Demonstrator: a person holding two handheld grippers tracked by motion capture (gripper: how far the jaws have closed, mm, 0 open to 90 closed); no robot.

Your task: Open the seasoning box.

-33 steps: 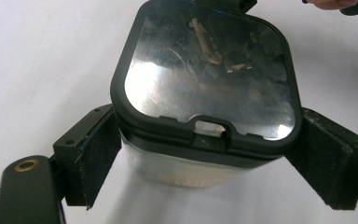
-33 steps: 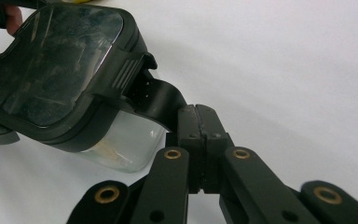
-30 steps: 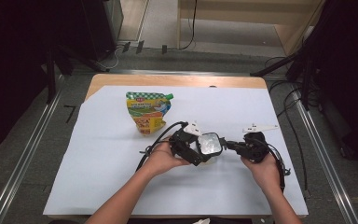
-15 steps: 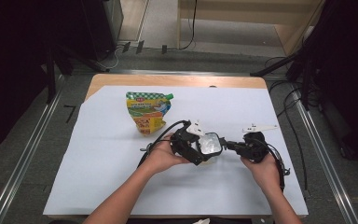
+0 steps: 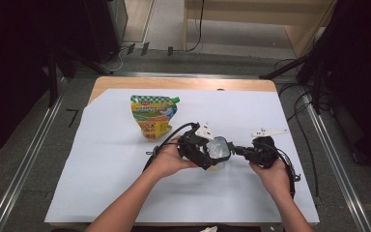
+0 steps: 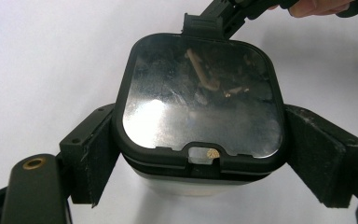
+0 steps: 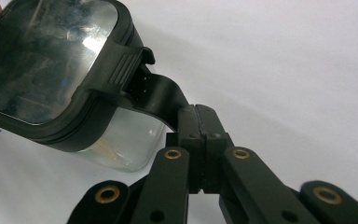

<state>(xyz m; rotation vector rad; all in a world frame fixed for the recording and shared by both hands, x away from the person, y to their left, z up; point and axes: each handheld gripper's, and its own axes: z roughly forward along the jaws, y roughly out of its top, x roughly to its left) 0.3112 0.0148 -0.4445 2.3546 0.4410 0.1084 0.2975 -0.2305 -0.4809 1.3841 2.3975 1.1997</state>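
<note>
I keep the left gripper (image 6: 200, 158) clamped across the container (image 6: 200, 98) near the table's (image 5: 101, 193) front edge, right gripper (image 7: 198, 140) pinching its latch (image 7: 161, 95); uneven pulling could tip it.

Box (image 5: 218, 149) on sheet (image 5: 101, 183), near-centre of table (image 5: 125, 83). Left gripper (image 5: 206, 155) at box's left, one jaw on each side of box. Right gripper (image 5: 239, 151) at box's right, jaws together on latch (image 7: 161, 95) at lid's (image 6: 200, 93) edge. Pouch (image 5: 153, 116) farther back and left, apart from box.
</note>
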